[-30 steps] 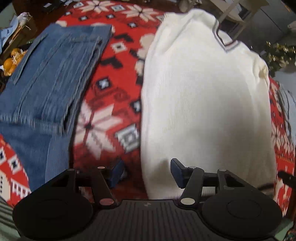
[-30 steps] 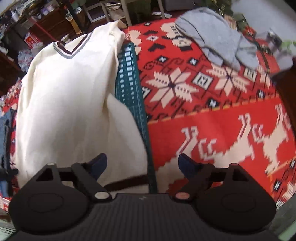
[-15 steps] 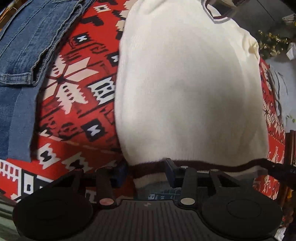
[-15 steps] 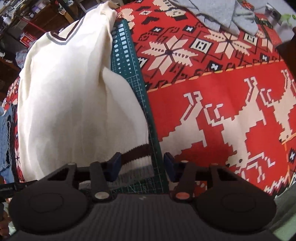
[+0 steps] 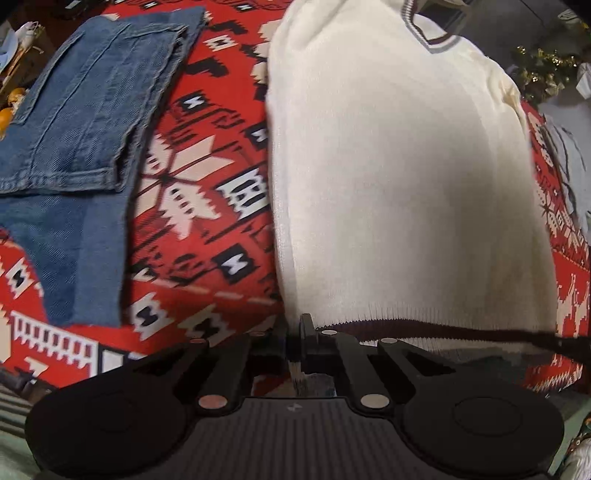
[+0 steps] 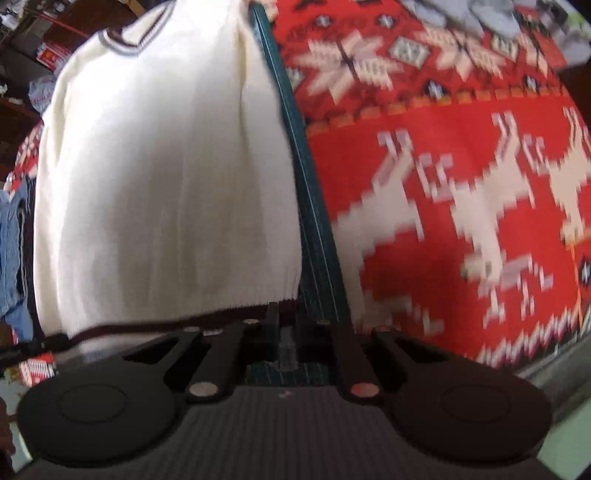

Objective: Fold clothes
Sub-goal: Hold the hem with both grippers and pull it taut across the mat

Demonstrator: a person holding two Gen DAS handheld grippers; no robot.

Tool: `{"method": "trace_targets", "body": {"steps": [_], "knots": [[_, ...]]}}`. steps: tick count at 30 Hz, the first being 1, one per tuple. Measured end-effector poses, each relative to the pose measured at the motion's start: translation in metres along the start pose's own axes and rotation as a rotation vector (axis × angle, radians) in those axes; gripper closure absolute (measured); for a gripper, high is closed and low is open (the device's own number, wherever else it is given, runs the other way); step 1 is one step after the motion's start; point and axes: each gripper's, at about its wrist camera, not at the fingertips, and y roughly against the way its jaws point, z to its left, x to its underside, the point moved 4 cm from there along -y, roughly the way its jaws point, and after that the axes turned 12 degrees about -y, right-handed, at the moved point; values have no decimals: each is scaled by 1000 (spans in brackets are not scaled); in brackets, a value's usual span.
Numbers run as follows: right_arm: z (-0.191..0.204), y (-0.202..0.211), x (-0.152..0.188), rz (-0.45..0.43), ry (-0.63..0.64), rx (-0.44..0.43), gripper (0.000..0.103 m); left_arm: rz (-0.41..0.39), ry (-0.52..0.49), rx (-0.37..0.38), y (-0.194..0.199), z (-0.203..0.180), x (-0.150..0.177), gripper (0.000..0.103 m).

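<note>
Jaws of my left gripper (image 5: 295,334) have just been closing, and now they pinch the near left corner of the cream sweater (image 5: 399,177) at its dark-striped hem (image 5: 424,326). My right gripper (image 6: 286,332) has just been closing too; its jaws stand almost together at the near right corner of the same hem (image 6: 177,325), and a thin fold of cloth shows between them, though this picture is blurred. Both grippers point steeply down.

From the hem the sweater lies flat and stretches away from me, with its striped V-neck collar (image 5: 436,42) at the far end. Under its right edge I see a green cutting mat (image 6: 314,206), which lies on a red patterned blanket (image 5: 207,206). To the left of the sweater, well apart from it, folded blue jeans (image 5: 81,122) rest on the blanket. At the far right a grey garment (image 6: 491,14) lies on the blanket as well.
</note>
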Motion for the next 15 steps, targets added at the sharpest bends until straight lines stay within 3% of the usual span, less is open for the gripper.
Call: {"method": "trace_targets", "body": {"steps": [8,15], "knots": [[-7,0,7,52,-23,7,95,27,5,-3,-3,-1,1,97],[-11,3,11,71,-2,76,96,66,9,9,1,2,8,97]]}}
